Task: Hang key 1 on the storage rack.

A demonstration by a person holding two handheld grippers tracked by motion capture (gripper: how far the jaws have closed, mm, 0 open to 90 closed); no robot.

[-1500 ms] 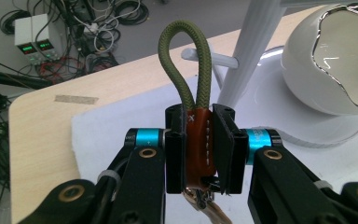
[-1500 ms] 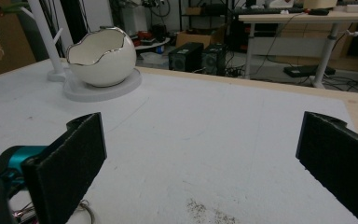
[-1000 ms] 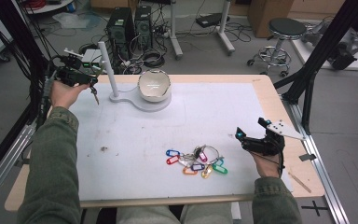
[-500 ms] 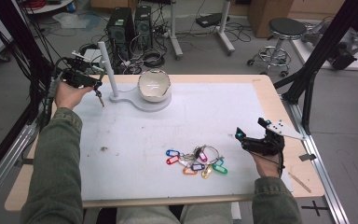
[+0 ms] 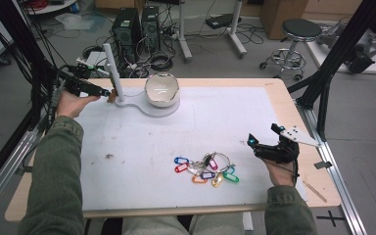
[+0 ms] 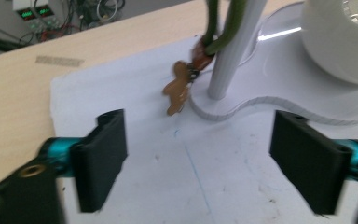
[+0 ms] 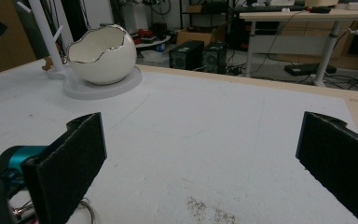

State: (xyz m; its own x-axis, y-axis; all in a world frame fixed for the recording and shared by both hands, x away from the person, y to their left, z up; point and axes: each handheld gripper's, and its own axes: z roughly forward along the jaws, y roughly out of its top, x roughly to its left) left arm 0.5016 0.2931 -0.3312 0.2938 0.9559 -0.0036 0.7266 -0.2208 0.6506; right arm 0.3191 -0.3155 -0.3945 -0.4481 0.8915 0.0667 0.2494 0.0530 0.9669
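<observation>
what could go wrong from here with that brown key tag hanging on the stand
The left gripper has just been opening and nothing is between its jaws, while the brown key tag dangles right beside the white post. Pulling back carelessly, a jaw could catch the tag or its green loop and drag it off. A bump on the post might also shift the stand and its egg-shaped bowl.

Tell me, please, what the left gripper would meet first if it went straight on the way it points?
Probably the brown keychain hanging beside the white post; the left gripper, jaws just opened and empty, aims about there, though depth is unclear.
</observation>
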